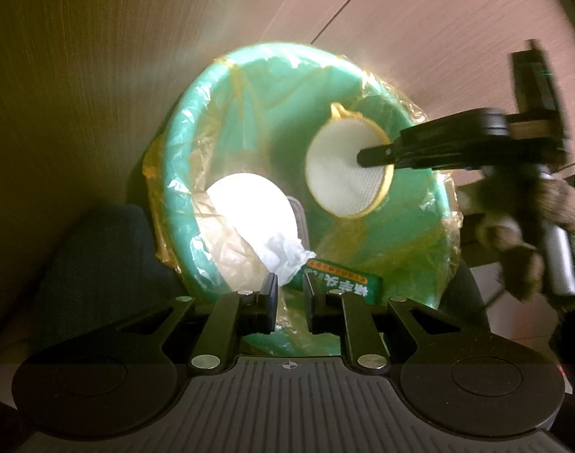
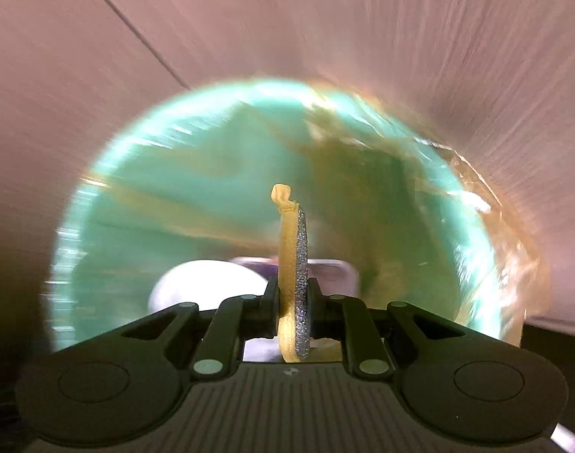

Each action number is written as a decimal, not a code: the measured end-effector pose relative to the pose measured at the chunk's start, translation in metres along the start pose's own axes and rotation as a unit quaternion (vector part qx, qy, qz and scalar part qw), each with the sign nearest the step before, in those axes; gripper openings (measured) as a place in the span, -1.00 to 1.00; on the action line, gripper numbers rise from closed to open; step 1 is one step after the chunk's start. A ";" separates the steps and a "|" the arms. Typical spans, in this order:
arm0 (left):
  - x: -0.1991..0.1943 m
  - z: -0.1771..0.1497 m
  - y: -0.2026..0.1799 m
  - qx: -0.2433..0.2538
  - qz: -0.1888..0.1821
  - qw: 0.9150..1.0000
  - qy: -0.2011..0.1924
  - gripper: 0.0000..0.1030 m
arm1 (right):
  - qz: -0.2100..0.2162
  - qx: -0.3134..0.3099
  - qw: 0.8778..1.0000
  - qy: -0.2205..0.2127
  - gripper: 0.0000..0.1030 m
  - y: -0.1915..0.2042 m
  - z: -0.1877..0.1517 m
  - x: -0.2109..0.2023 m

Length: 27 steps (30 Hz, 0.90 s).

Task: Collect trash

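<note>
A green bin [image 1: 197,158] lined with a clear yellowish bag fills the left wrist view. My left gripper [image 1: 291,302] sits at its near rim, fingers close together with the liner and rim between them. Inside lie a white disc [image 1: 246,226], crumpled white tissue [image 1: 283,253] and a green printed packet [image 1: 348,288]. My right gripper [image 1: 374,158] reaches in from the right, shut on a round pad [image 1: 344,173] with a white mesh face, yellow trim and a loop. In the right wrist view the pad [image 2: 293,264] stands edge-on between the fingers of the right gripper [image 2: 293,302], glittery side to the right, above the blurred bin [image 2: 136,207].
Wood-grain panels [image 1: 419,37] surround the bin. A dark teal fabric surface [image 1: 99,264] lies at the bin's left. A gloved hand [image 1: 521,234] holds the right gripper's handle at the right edge. A greyish-purple item [image 2: 332,268] shows beside the white disc [image 2: 204,283].
</note>
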State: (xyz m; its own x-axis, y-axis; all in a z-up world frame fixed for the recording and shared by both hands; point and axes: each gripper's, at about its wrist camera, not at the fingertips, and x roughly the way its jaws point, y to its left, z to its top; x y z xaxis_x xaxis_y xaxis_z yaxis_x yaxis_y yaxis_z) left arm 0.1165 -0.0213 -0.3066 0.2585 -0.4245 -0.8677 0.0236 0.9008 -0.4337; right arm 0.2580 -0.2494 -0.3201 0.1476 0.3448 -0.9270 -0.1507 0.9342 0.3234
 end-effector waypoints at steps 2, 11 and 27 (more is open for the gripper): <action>-0.001 -0.001 -0.002 0.003 0.000 1.000 -0.002 -0.67 | 0.041 -0.002 0.999 -0.002 -0.74 0.011 -0.008 -0.008; -0.019 -0.004 -0.011 0.008 0.015 1.000 -0.023 -0.67 | 0.011 -0.035 0.999 -0.008 -0.43 0.046 -0.044 -0.002; -0.122 0.004 -0.088 0.127 0.022 0.976 -0.177 -0.67 | -0.050 -0.115 0.967 -0.224 0.16 0.086 -0.072 -0.186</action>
State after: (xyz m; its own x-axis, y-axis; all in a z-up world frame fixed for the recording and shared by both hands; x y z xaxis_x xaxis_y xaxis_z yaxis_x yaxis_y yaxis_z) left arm 0.0862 -0.0482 -0.1616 0.5805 -0.3679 -0.7264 0.2323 0.9299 -0.2853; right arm 0.1470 -0.2401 -0.1340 0.5731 0.3075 -0.7596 -0.3191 0.9375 0.1389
